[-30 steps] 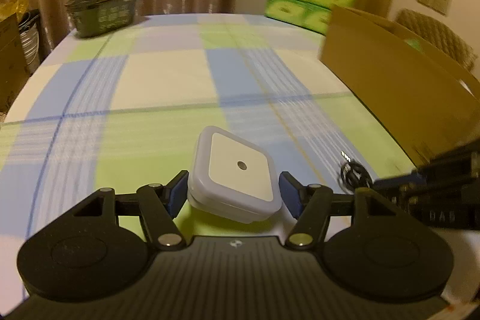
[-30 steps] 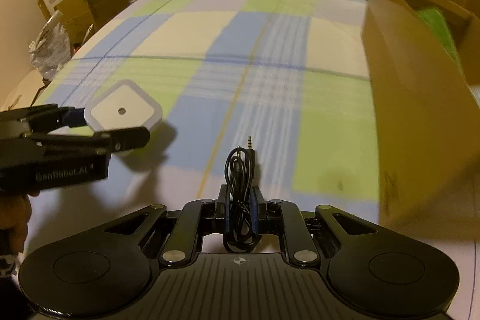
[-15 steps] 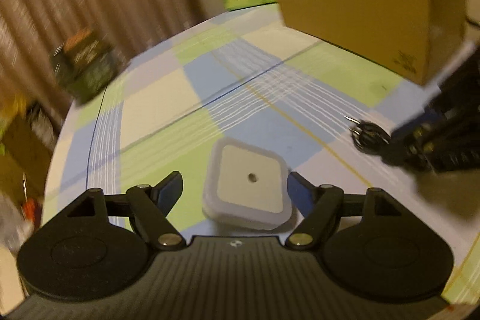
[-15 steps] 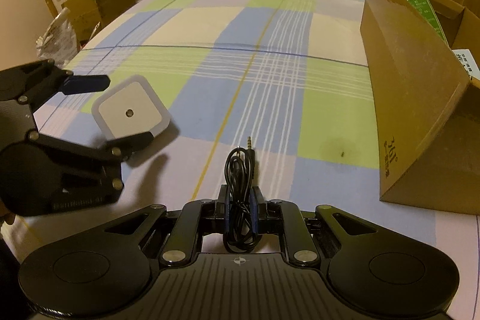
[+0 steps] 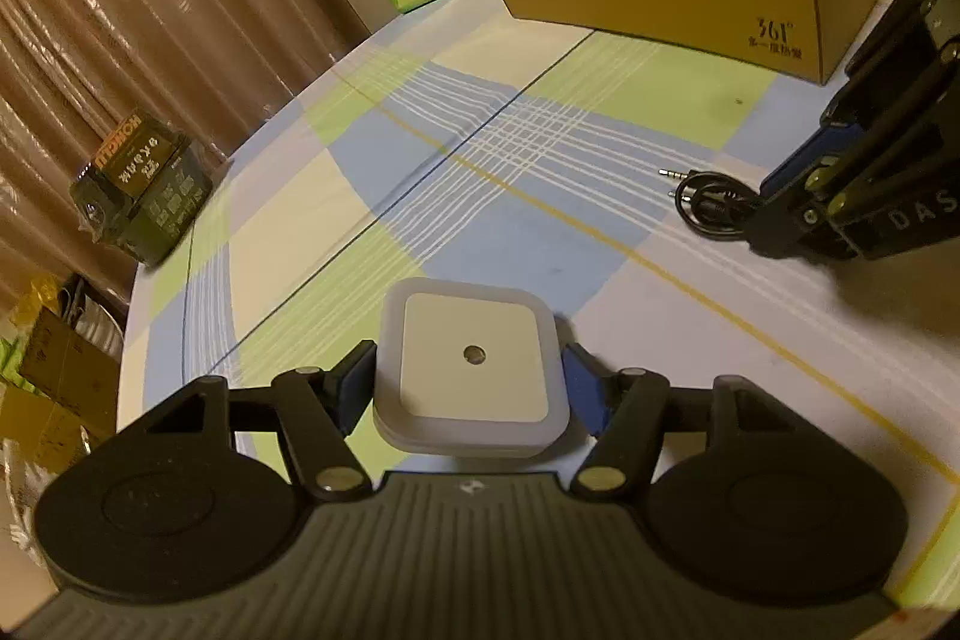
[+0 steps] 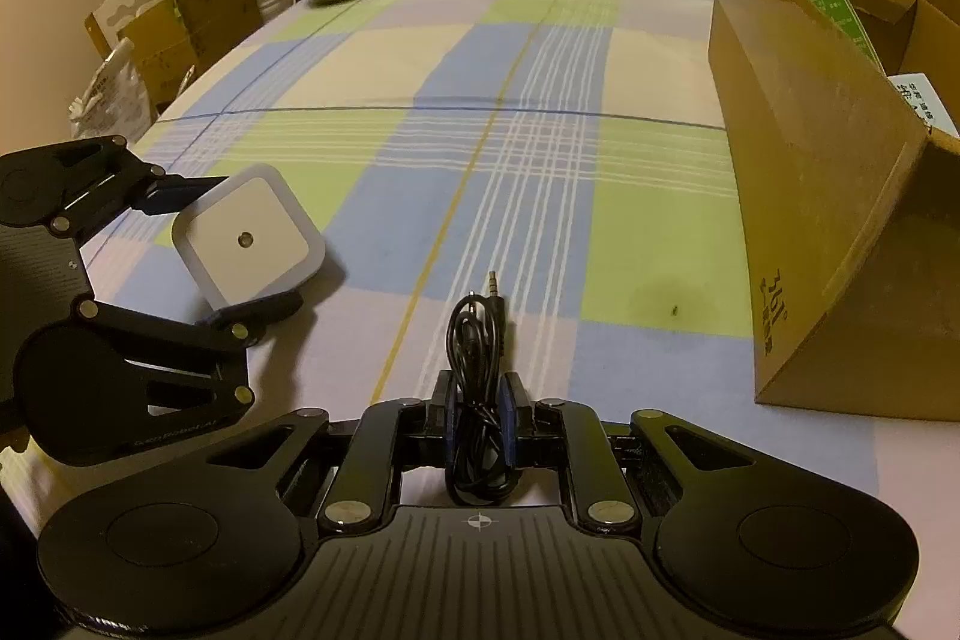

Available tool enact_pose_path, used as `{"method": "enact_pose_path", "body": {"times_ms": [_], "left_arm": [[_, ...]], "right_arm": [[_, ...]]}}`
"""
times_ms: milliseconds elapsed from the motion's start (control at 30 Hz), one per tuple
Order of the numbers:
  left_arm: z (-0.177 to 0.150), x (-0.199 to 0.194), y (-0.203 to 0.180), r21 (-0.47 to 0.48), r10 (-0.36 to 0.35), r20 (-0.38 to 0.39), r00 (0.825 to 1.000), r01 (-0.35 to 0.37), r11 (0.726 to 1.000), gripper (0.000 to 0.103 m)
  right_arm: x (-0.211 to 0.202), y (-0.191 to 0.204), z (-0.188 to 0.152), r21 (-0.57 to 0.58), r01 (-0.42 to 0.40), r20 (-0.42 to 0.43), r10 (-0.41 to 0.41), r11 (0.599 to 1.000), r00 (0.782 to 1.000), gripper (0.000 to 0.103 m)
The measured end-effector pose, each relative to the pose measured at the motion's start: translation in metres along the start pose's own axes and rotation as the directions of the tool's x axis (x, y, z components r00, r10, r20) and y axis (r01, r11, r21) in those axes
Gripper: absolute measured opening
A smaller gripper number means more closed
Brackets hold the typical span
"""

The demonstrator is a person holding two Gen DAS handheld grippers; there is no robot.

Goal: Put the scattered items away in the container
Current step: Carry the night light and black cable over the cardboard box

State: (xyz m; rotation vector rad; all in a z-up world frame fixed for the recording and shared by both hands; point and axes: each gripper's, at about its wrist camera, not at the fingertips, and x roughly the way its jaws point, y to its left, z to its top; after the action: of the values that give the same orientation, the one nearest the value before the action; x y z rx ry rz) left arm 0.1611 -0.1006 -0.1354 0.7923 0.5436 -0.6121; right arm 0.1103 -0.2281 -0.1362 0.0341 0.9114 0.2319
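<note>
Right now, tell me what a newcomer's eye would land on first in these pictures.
First, the white square night light low on the checked tablecloth, sitting between the closing blue pads of the left gripper, which press its sides. Next, the coiled black audio cable pinched upright in the shut right gripper, its plug tips pointing away. Then the big open cardboard box on the table's right side.

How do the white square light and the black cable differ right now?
The white square light is a flat, rigid block; the black cable is a thin coiled bundle. The left gripper is closing around the light, pads at its sides; the right gripper is shut on the cable. Both are outside the cardboard box.
</note>
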Motion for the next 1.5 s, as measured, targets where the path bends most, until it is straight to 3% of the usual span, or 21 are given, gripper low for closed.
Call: {"method": "enact_pose_path", "body": {"times_ms": [167,300,400,533,667,1233,1500], "left_arm": [[0.0,-0.002,-0.002,0.005,0.008,-0.001,1.0,-0.008,1.0,0.061],[-0.001,-0.006,0.004,-0.087,-0.024,0.006,1.0,0.025,0.996,0.061],[-0.003,-0.011,0.014,-0.187,-0.059,0.015,0.998,0.061,0.981,0.061],[-0.004,-0.015,0.02,-0.253,-0.071,0.014,0.997,0.073,0.965,0.061],[-0.006,-0.019,0.024,-0.304,-0.089,0.013,0.996,0.089,0.949,0.061],[-0.001,-0.067,0.031,-0.471,-0.097,0.045,0.994,0.107,0.875,0.061],[0.008,-0.103,0.027,-0.486,-0.076,0.07,0.995,0.101,0.868,0.061]], "right_arm": [[0.0,-0.001,-0.002,-0.01,-0.002,0.011,0.002,1.0,1.0,0.01],[0.0,0.002,-0.003,-0.052,0.008,0.018,-0.007,0.999,1.0,0.01],[0.002,0.006,-0.004,-0.091,0.024,0.022,-0.022,0.996,1.0,0.01],[0.005,0.013,-0.005,-0.162,0.048,0.025,-0.044,0.986,0.999,0.01],[0.002,0.011,-0.004,-0.127,0.049,0.018,-0.048,0.991,0.999,0.01],[-0.063,0.016,0.005,-0.11,0.063,0.114,-0.051,0.992,0.992,0.01],[-0.101,0.017,0.005,-0.1,0.073,0.18,-0.054,0.992,0.982,0.01]]}}
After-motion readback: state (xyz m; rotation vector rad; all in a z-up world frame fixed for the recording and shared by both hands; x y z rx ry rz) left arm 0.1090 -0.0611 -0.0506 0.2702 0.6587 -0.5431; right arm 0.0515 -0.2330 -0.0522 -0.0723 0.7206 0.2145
